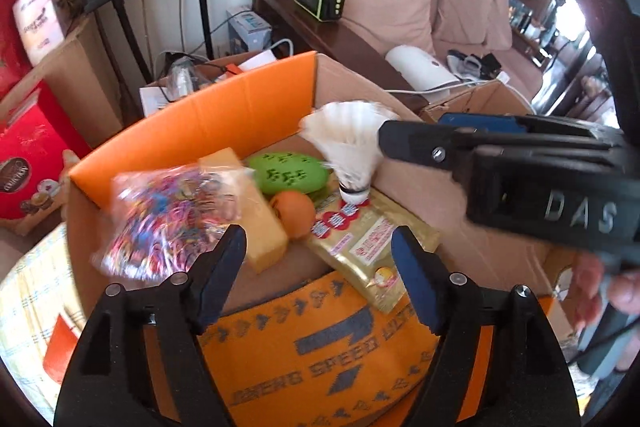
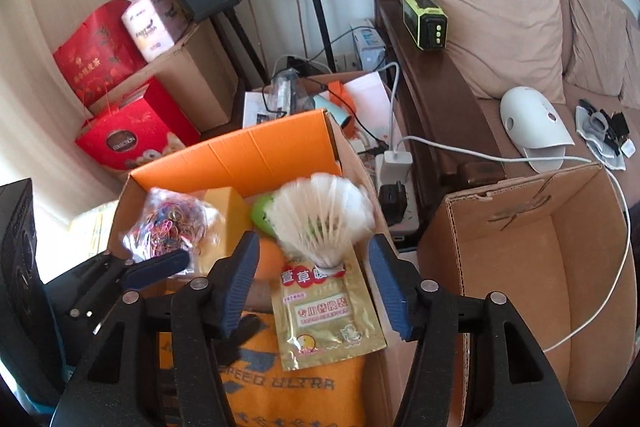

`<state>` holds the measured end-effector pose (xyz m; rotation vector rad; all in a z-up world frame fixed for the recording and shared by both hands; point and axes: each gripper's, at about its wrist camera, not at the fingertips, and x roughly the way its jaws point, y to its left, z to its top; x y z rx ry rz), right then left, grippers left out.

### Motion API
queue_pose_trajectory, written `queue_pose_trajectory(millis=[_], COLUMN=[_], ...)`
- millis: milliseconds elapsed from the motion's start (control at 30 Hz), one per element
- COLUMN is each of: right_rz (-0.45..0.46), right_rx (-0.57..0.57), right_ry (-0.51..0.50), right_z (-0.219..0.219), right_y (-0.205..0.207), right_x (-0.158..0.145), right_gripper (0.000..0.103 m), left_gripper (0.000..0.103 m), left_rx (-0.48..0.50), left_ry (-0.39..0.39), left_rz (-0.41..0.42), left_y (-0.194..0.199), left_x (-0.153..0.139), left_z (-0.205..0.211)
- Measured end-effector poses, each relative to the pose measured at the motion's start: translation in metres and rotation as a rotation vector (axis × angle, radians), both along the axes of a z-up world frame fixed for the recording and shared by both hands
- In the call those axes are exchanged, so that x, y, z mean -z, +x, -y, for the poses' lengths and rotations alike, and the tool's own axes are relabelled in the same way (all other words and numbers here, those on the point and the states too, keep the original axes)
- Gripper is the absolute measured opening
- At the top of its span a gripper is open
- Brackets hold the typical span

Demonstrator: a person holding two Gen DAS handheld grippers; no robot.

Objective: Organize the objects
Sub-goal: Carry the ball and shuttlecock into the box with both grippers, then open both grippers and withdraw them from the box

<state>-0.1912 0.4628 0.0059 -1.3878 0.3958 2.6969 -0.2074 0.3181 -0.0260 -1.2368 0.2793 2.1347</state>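
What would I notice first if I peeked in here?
Probably the white shuttlecock, blurry and cork-down above the gold packet in the cardboard box with the orange flap. Left of it, a see-through bag of rainbow rubber bands hangs blurred by the yellow block.

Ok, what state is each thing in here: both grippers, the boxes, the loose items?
left gripper: fingers open, empty
right gripper: fingers open, empty
orange box: open, holding items
shuttlecock: blurred, cork down on gold packet
rubber band bag: blurred, over the box
brown box: open
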Motion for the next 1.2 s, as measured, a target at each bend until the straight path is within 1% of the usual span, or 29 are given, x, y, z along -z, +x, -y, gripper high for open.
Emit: queue_pose_trajectory(millis=[33,200,233,267,333,367,400,433,500,567,600,667,767,867,967,1100,1200], right_rz=[-0.005,-0.032,-0.033,-0.036,-0.04,-0.043,-0.048,-0.053,-0.06,-0.056,-0.052,-0.05,-0.057,-0.069,-0.078,-0.094,-0.118], right_rx=[0.001,0.004,-0.002,-0.008,-0.019,-0.025,-0.032,-0.037,-0.052,-0.074,-0.09,-0.119,-0.159,-0.196,-0.233,-0.272,-0.284], right_ry=[0.001,0.0,0.002,0.006,0.014,0.016,0.015,0.012,0.009,0.006,0.003,0.009,0.018,0.01,0.007,-0.005,0.002], right_z=[0.0,0.004,0.006,0.008,0.015,0.018,0.022,0.026,0.034,0.044,0.051,0.065,0.084,0.103,0.122,0.143,0.156], right_y=[0.0,0.004,0.005,0.006,0.008,0.009,0.011,0.012,0.014,0.015,0.015,0.016,0.02,0.025,0.03,0.037,0.047], right_x=[-0.002,-0.013,-0.014,-0.016,-0.02,-0.022,-0.024,-0.025,-0.028,-0.03,-0.031,-0.035,-0.04,-0.045,-0.049,-0.051,-0.051], right_gripper=[0.064,0.066,0.067,0.068,0.074,0.076,0.082,0.085,0.087,0.095,0.102,0.102,0.103,0.103,0.102,0.103,0.102], left_gripper=[0.073,0.076,0.08,0.091,0.099,0.1,0.1,0.101,0.102,0.103,0.103,0.103,0.103,0.103,0.103,0.103,0.103], left_rx=[-0.003,-0.008,-0.01,-0.015,-0.03,-0.034,-0.037,-0.041,-0.054,-0.068,-0.075,-0.09,-0.119,-0.151,-0.197,-0.259,-0.26], left_ry=[0.002,0.043,0.045,0.052,0.073,0.08,0.084,0.083,0.071,0.062,0.063,0.07,0.069,0.057,0.047,0.063,0.065], left_rz=[-0.003,-0.033,-0.041,-0.051,-0.064,-0.065,-0.063,-0.064,-0.076,-0.089,-0.088,-0.08,-0.08,-0.075,-0.058,-0.011,-0.014], left_y=[0.001,0.01,0.011,0.014,0.016,0.017,0.018,0.019,0.021,0.025,0.027,0.028,0.032,0.034,0.033,0.032,0.036], left_x=[-0.003,-0.027,-0.032,-0.037,-0.046,-0.049,-0.052,-0.055,-0.059,-0.063,-0.065,-0.066,-0.067,-0.061,-0.05,-0.033,-0.019], left_z=[0.005,0.035,0.04,0.048,0.063,0.069,0.076,0.081,0.093,0.104,0.111,0.125,0.149,0.171,0.194,0.221,0.233])
